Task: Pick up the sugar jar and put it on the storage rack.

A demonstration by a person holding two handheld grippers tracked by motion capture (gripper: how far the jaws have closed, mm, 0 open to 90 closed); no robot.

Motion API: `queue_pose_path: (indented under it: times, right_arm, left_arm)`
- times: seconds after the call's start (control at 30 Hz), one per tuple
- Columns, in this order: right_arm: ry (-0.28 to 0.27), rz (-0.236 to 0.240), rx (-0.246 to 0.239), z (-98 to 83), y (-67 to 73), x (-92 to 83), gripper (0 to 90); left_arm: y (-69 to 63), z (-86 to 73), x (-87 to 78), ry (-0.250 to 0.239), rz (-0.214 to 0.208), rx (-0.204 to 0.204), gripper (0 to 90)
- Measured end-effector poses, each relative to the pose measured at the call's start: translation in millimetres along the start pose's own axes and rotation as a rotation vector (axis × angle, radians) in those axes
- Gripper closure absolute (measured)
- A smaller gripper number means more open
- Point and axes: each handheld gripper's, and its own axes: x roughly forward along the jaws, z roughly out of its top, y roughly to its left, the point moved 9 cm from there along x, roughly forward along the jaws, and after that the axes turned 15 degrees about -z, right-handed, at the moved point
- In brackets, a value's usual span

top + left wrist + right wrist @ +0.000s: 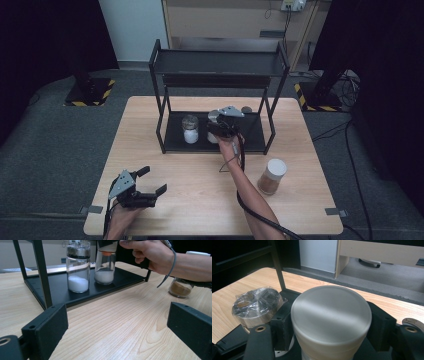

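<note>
Frosted white plastic caps the jar [331, 322] that the right gripper [223, 126] has clamped between its jaws, closed tight on the lid, with the jar's base on or just above the lower shelf of the black metal rack [170, 137], right beside the glass jar with a metal lid [190, 128] standing on that same shelf. The step in hand looks like setting this jar down in the rack, so it would pay to keep it upright, settle its base flat on the shelf clear of its neighbour, and only then let the jaws spread. Both shelf jars are clear cylinders holding white powder. A third jar [272, 176], holding brown powder under a white lid, stands on the pale wood-grain table [165, 165] in front of the rack, off its right leg. Well in front of the rack, the left gripper [150, 194] hovers low over the table with its jaws wide apart and nothing between them.
</note>
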Motion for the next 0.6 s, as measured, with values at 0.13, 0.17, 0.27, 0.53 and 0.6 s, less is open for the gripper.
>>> queue_pose_path:
  times: [0.13,0.17,0.27,0.53,0.6]
  right_arm:
    - [-0.01,0.0,-0.01,-1.5,1.0,-0.1,33.5]
    - [-0.01,0.0,-0.011,-1.4,1.5,-0.2,33.5]
    - [-0.008,0.001,-0.005,-1.8,1.1,-0.2,33.2]
    - [-0.018,0.015,0.005,-0.8,-1.9,-1.6,28.8]
    - [-0.027,0.022,0.016,1.9,-3.4,-3.3,25.6]
  left_arm:
    - [-0.3,0.3,0.0,0.003,-0.001,0.004,2.0]
    - [-0.3,0.3,0.0,0.003,-0.001,0.004,2.0]
    - [-0.3,0.3,0.2,0.003,-0.004,0.005,2.0]
    - [-0.4,0.2,0.8,0.004,-0.01,0.004,2.0]
    - [-0.5,0.3,0.9,0.005,-0.011,0.006,2.0]
